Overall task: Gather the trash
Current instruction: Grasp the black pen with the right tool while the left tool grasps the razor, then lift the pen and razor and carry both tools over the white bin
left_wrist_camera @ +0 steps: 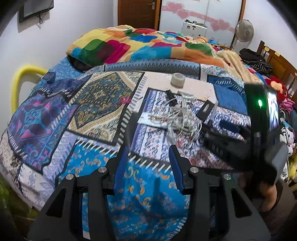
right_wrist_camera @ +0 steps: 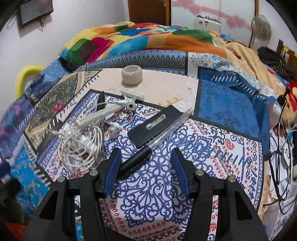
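Small clutter lies on a patchwork bedspread (right_wrist_camera: 232,118). A clear pen with a black cap (right_wrist_camera: 148,146) lies slanted, its cap end between the fingers of my open right gripper (right_wrist_camera: 146,155), which is empty. Beside it are a black flat card with a white clip (right_wrist_camera: 154,124), tangled white earphones (right_wrist_camera: 83,146), a white ridged stick (right_wrist_camera: 98,115), a small white bar (right_wrist_camera: 132,94) and a tape roll (right_wrist_camera: 131,75). My left gripper (left_wrist_camera: 148,153) is open and empty, low over the bed's near edge, short of the earphone tangle (left_wrist_camera: 178,116). The right gripper's body (left_wrist_camera: 241,137) shows at right.
A bright multicoloured blanket (left_wrist_camera: 130,44) is heaped at the back of the bed. A yellow tube frame (left_wrist_camera: 18,81) stands at left, a fan (left_wrist_camera: 243,31) and door (left_wrist_camera: 137,11) behind. Clothes and soft toys (left_wrist_camera: 278,89) crowd the right side; black cables (right_wrist_camera: 278,157) hang there.
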Available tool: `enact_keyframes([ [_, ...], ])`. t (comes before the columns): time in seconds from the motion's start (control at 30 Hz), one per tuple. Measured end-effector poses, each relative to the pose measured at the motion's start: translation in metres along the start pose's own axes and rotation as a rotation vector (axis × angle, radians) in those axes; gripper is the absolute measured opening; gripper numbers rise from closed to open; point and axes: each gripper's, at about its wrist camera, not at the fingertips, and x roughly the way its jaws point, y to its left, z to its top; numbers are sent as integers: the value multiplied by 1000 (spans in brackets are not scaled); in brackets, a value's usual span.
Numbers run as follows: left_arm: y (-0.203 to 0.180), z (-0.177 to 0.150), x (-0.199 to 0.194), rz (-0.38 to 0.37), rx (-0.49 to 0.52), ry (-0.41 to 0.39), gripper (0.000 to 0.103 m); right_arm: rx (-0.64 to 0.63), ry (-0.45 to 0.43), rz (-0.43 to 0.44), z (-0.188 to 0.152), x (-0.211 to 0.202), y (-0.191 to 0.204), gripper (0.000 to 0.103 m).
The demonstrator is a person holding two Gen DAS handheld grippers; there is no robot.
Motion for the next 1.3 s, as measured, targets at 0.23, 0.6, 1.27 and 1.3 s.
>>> enact_keyframes([
  [0.23,-25,32,17,-80,60,-19,45,-10,-1,23,-16,-15,-27,49],
  [0.6,-63,76,84,-132,188,75,32,-20,9,63,-3,-6,-39,27],
  [1.27,-80,70,46,-181,142,63,8,41,4,162,-10,-41,-61,13],
  [1.3,-81,70,40,-183,142,56,8,42,-1,160,-9,-46,-62,13],
])
